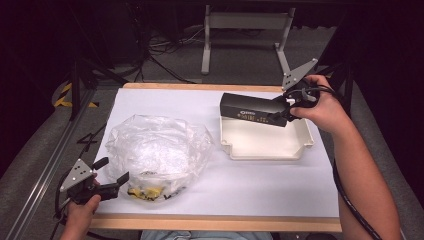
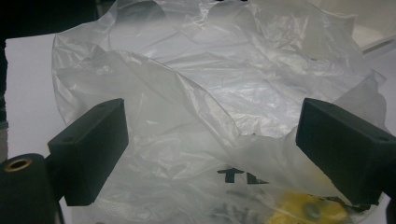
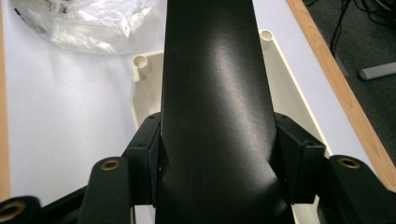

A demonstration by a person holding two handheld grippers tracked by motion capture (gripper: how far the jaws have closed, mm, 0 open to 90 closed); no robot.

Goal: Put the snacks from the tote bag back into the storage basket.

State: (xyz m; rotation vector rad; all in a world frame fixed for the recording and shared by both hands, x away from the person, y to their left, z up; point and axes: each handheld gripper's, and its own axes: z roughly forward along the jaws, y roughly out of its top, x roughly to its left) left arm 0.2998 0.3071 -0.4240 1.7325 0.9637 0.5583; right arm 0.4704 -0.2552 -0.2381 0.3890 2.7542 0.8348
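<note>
A long black box point(image 1: 250, 110) with white print on its side hangs over the back of a cream tray point(image 1: 265, 145). My right gripper point(image 1: 285, 111) is shut on the box's right end. In the right gripper view the black box point(image 3: 212, 107) runs forward between the jaws, above the tray point(image 3: 142, 84). A crumpled clear plastic bag point(image 1: 157, 150) with yellow pieces inside lies on the white sheet at the left. My left gripper point(image 1: 114, 175) stands open at the bag's near left edge. Seen from the left gripper, the bag point(image 2: 210, 93) lies between the spread fingers point(image 2: 91, 149).
A white sheet point(image 1: 260, 187) covers the wooden table, whose front edge point(image 1: 215, 222) runs along the bottom. Behind the table stand a grey desk frame point(image 1: 245, 35) and cables on the floor. A yellow-black striped marking point(image 1: 62, 95) lies at the far left.
</note>
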